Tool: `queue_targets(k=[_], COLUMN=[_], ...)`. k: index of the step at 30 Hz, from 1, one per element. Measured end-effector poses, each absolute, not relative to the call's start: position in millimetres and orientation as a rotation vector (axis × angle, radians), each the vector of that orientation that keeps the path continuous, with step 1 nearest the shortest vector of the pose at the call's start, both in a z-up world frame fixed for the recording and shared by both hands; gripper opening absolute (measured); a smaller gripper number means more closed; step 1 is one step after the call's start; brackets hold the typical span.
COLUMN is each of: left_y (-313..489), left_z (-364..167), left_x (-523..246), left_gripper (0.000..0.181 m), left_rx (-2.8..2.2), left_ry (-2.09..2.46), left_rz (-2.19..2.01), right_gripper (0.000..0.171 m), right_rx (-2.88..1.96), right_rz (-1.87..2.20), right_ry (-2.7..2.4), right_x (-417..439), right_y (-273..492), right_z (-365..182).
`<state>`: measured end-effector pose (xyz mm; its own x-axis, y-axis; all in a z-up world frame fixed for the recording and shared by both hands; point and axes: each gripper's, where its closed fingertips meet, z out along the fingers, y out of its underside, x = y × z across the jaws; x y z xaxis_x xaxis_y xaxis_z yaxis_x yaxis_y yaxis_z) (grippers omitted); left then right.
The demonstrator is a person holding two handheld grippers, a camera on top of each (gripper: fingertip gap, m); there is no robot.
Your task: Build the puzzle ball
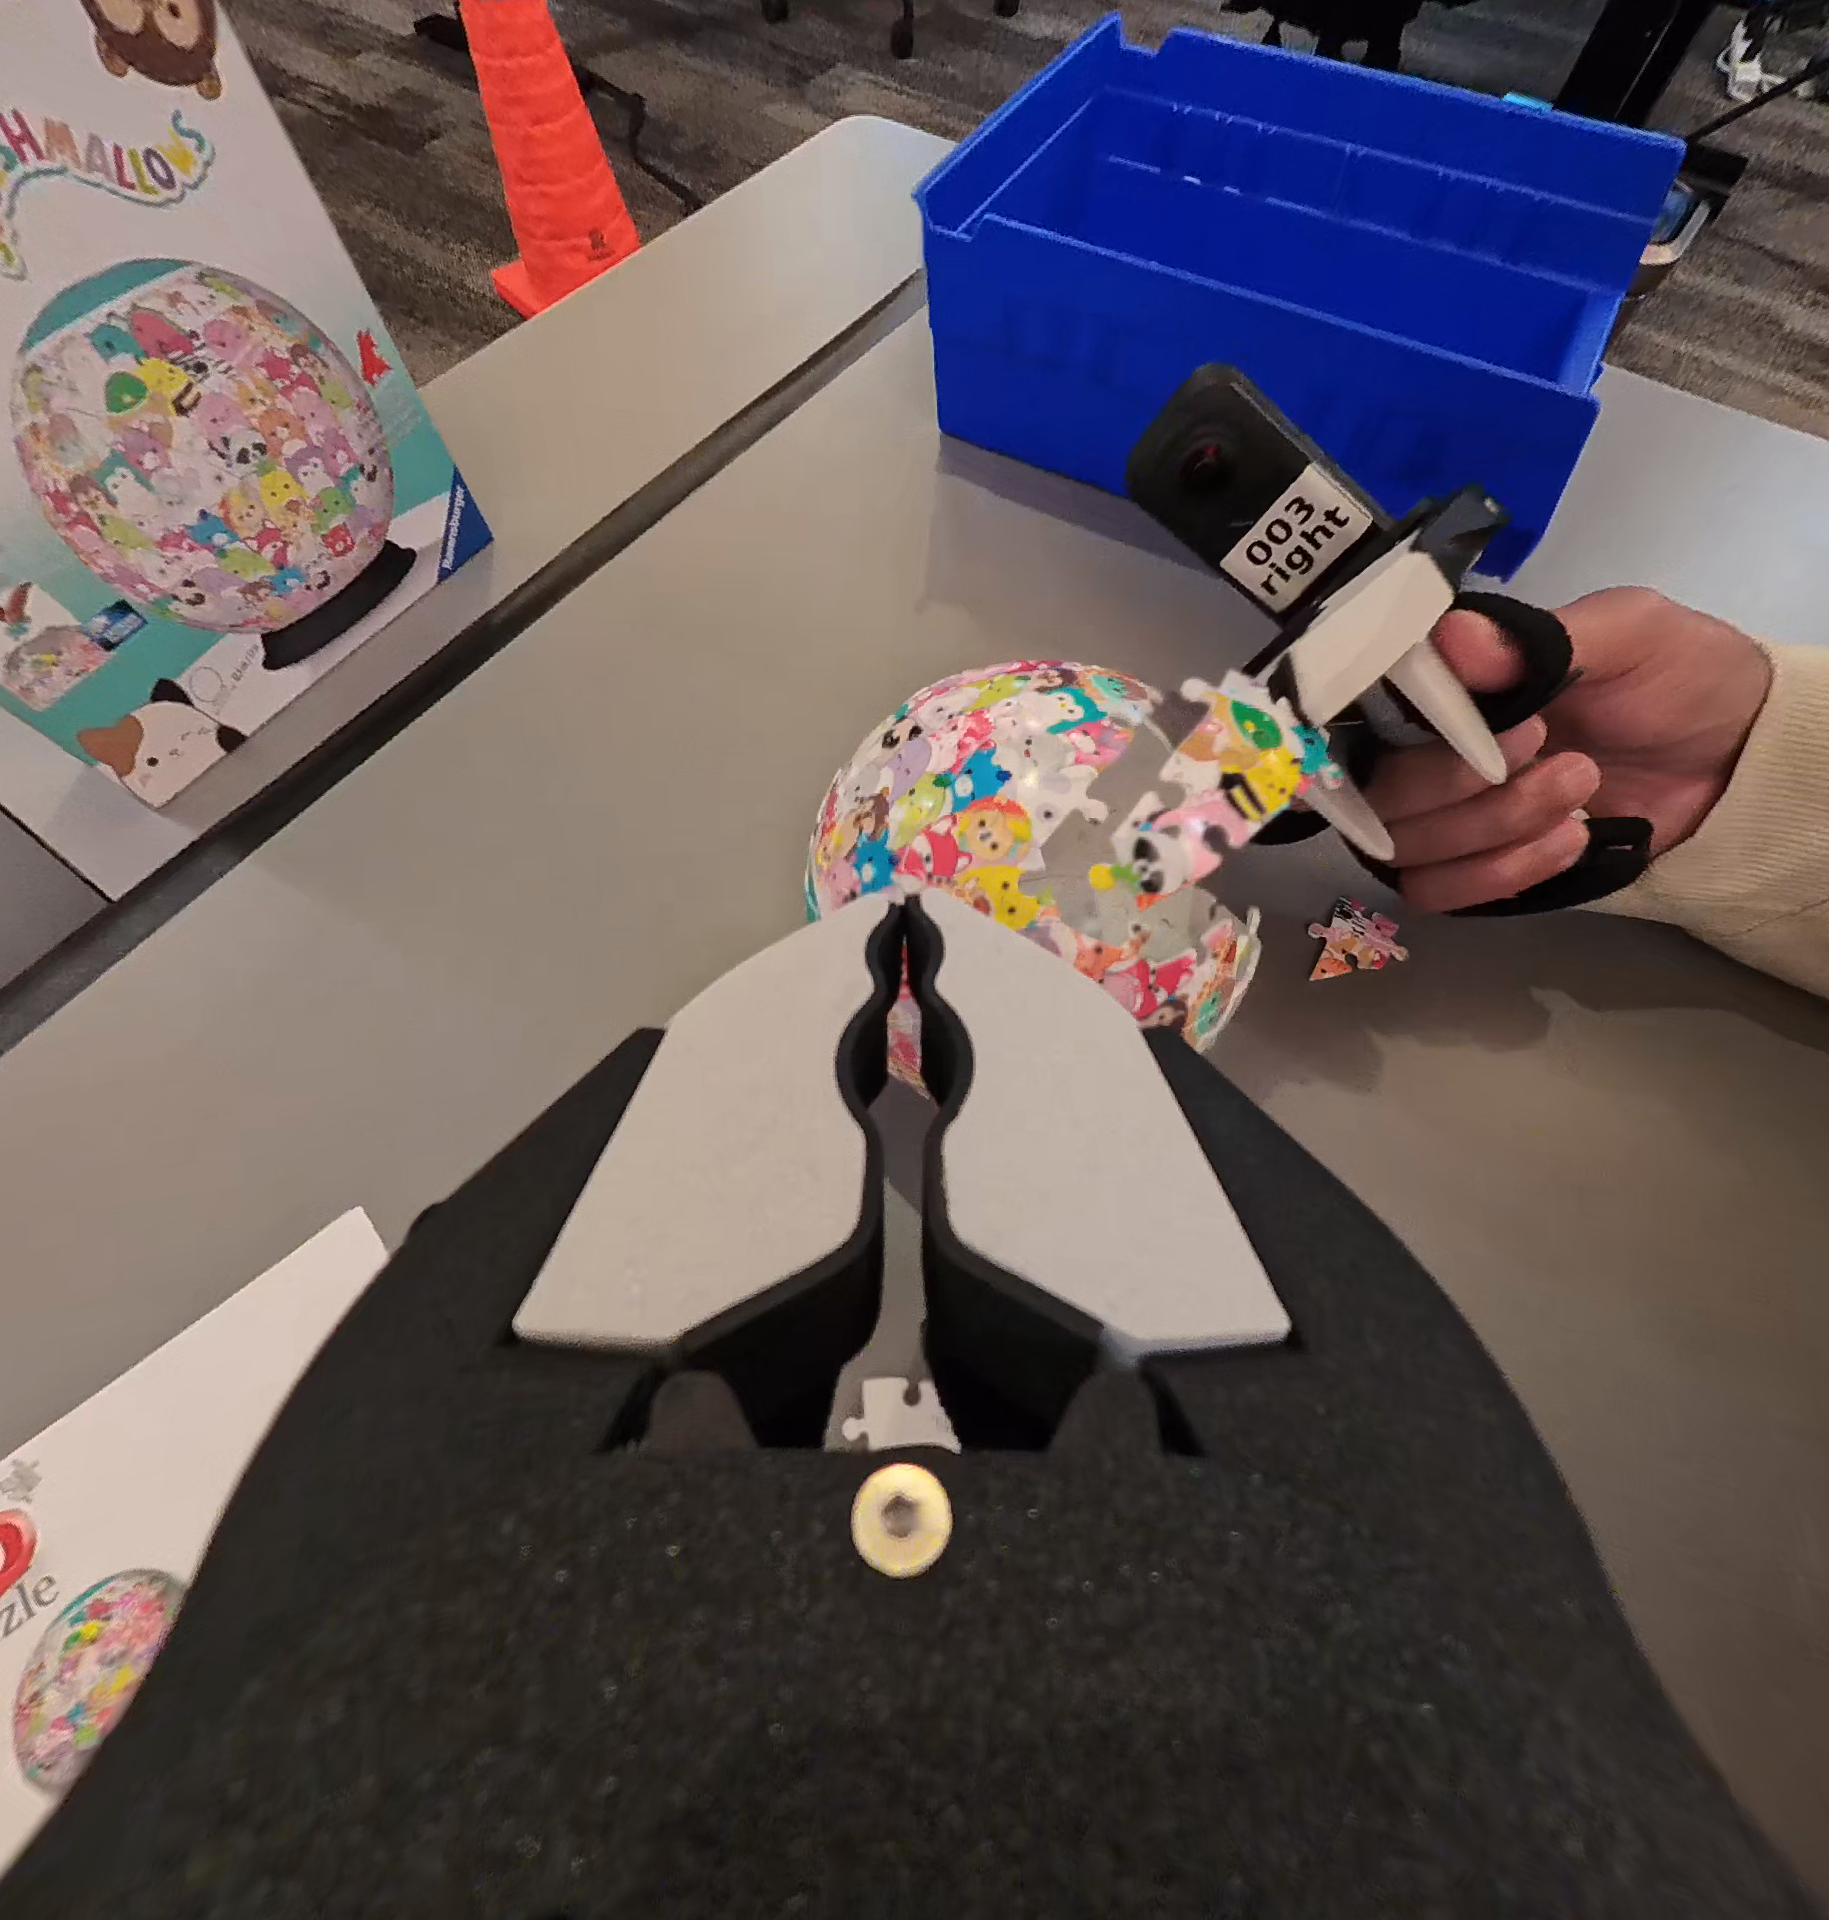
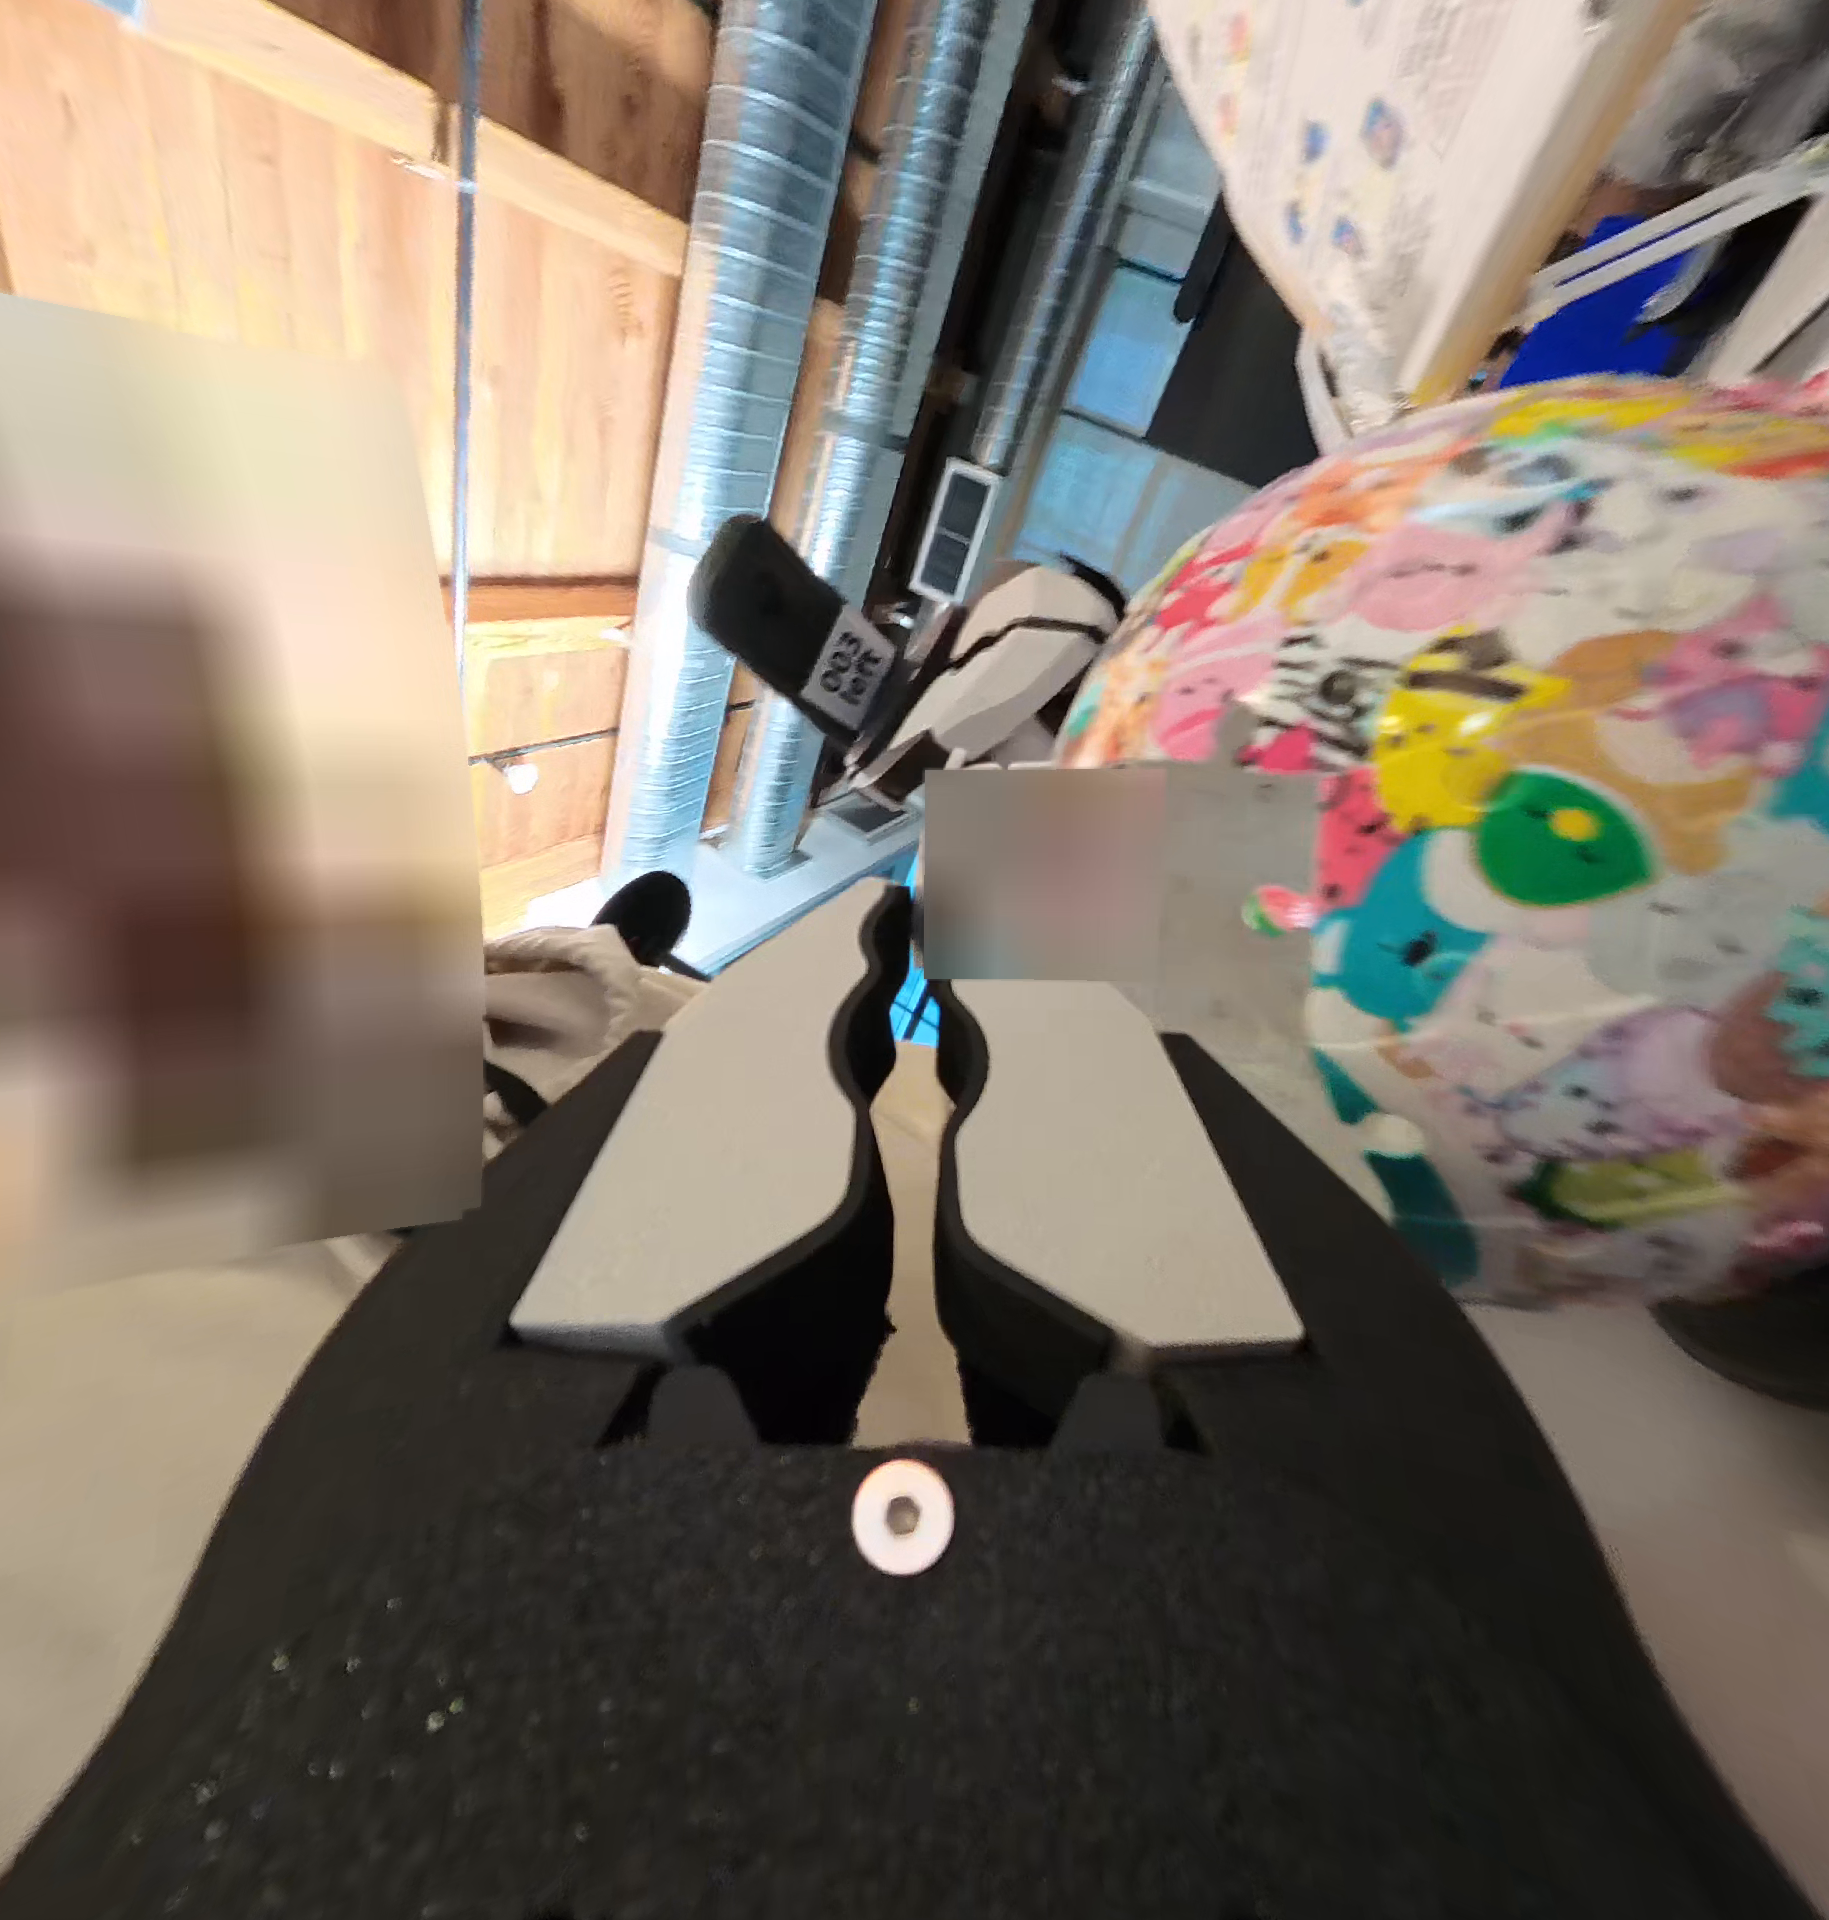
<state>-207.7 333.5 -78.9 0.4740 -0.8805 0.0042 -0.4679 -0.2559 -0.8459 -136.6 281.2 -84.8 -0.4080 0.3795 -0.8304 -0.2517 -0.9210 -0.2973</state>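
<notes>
The partly built puzzle ball point(image 1: 977, 821) lies on the grey table point(image 1: 629, 790), with its open side facing up and to the right. My left gripper point(image 1: 905, 909) is shut, its tips against the ball's near side; I cannot tell if it pinches the shell. My right gripper point(image 1: 1279, 691) is shut on a curved strip of joined puzzle pieces point(image 1: 1216, 784), held at the ball's opening. In the right wrist view the ball point(image 2: 1512, 831) fills the right side. There my right gripper point(image 2: 905, 904) has its tips half hidden by a blurred patch. The strip's grey back point(image 2: 1242, 831) shows beside it.
A loose puzzle piece point(image 1: 1351, 935) lies right of the ball and a white one point(image 1: 894, 1413) under my left gripper. A blue bin point(image 1: 1284, 291) stands at the back right. The puzzle box point(image 1: 193, 416) stands at the left, a leaflet point(image 1: 79, 1538) at the front left and an orange cone point(image 1: 546, 156) beyond the table. The tips of one gripper are about 10 cm away from the tips of the other.
</notes>
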Motion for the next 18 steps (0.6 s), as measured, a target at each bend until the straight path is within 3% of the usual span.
queue_targets(k=[6,9,13,18], left_y=[322.4,314.1,307.3,301.0], left_z=[-92.8,-103.6,-117.1,-131.6], left_x=[-219.8,-225.3,-230.6,-231.0], left_gripper=[0.0,0.0,0.0,0.0], left_rx=[-1.925,-1.934,-1.938,-1.939], left_ry=[1.092,1.071,0.995,0.91], left_rz=[-0.678,-0.7,-0.756,-0.818], right_gripper=[0.002,0.002,0.002,0.003], right_rx=[-1.551,-1.855,-1.781,-1.734], right_rz=[2.198,1.627,0.771,0.286], right_ry=[-0.469,-1.017,-1.461,-1.718], right_x=[-145.3,-169.7,-180.0,-170.1], right_y=[241.2,197.8,189.3,188.9], right_z=[-85.8,-132.3,-175.1,-218.3])
